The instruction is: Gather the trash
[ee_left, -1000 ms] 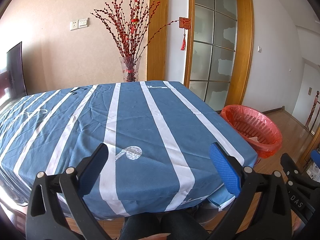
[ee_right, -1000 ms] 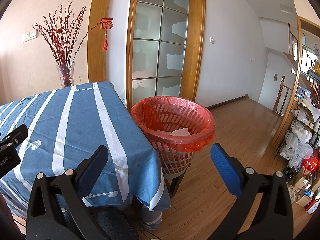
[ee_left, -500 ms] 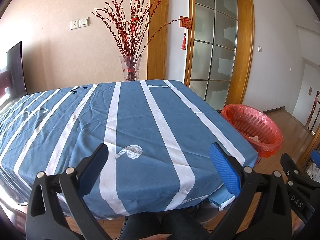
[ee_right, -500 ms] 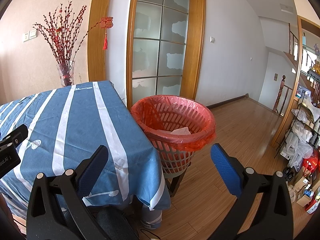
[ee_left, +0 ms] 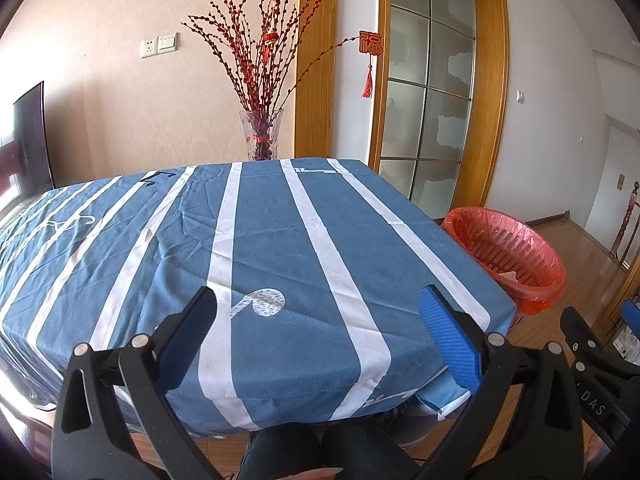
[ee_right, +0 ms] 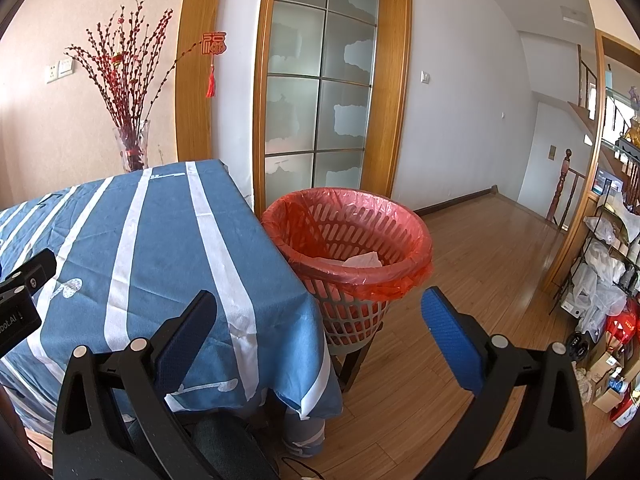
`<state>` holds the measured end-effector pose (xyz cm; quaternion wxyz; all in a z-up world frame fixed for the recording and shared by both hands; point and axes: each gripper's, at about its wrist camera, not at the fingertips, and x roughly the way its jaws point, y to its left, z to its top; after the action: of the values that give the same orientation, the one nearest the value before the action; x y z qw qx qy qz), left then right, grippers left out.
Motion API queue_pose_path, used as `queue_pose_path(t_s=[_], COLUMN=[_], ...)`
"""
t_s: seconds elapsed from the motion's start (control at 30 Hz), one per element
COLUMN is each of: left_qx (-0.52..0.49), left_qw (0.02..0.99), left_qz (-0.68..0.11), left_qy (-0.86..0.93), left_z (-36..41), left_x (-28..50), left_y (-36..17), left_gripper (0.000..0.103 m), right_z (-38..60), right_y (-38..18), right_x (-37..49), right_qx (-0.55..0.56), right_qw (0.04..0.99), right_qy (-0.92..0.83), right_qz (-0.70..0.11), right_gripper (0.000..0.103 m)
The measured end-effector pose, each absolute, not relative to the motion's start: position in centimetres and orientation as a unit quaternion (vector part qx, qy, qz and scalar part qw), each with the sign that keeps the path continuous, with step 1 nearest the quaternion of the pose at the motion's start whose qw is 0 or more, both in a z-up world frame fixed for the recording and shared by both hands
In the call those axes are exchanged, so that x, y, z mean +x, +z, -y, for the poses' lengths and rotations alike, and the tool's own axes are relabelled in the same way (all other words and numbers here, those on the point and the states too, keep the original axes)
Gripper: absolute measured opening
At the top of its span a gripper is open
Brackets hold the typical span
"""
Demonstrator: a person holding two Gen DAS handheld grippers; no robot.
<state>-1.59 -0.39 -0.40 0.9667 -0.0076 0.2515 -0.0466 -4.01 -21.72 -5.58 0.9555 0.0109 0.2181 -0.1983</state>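
The left gripper (ee_left: 318, 330) is held above the near edge of a table, its two black plastic arms spread wide with nothing between them; the flat pads (ee_left: 448, 338) are faced with ribbed blue rubber. The table is draped in a blue cloth (ee_left: 280, 240) of slightly creased cotton, crossed by white stripes and printed with a white music note. The right gripper (ee_right: 318, 330) is likewise spread wide and holds nothing; it is raised over the near right corner of the table and the wooden floor (ee_right: 480, 272) of glossy planks. Just beside the right edge of the table a round plastic basket (ee_right: 352, 320) with slotted walls is seen, set on a dark stand and lined with a thin, crinkled red bag (ee_right: 408, 276) folded over its rim. Inside the basket, near its right wall, a crumpled piece of white paper (ee_right: 362, 260) is seen lying. At the far edge of the table a clear glass vase (ee_left: 262, 136) is placed, filled with tall twigs of red buds. Behind it a wooden-framed door (ee_right: 320, 92) with frosted glass panes is seen. At the far right a metal rack (ee_right: 608, 264) is loaded with plastic bags.
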Motion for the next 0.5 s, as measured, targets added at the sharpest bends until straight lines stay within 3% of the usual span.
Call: queue_pose_path(t_s=[0.5], left_qx=[-0.007], left_qw=[0.966], left_qz=[-0.252], left_qy=[-0.047], left_z=[0.35], left_x=[-1.63], left_y=[-0.58], left_gripper=[0.099], right_z=[21.67], right_y=[-5.57], right_x=[-3.98], right_qx=[0.011], right_qw=[0.955], right_qy=[-0.198], right_qz=[-0.219], right_gripper=[0.101])
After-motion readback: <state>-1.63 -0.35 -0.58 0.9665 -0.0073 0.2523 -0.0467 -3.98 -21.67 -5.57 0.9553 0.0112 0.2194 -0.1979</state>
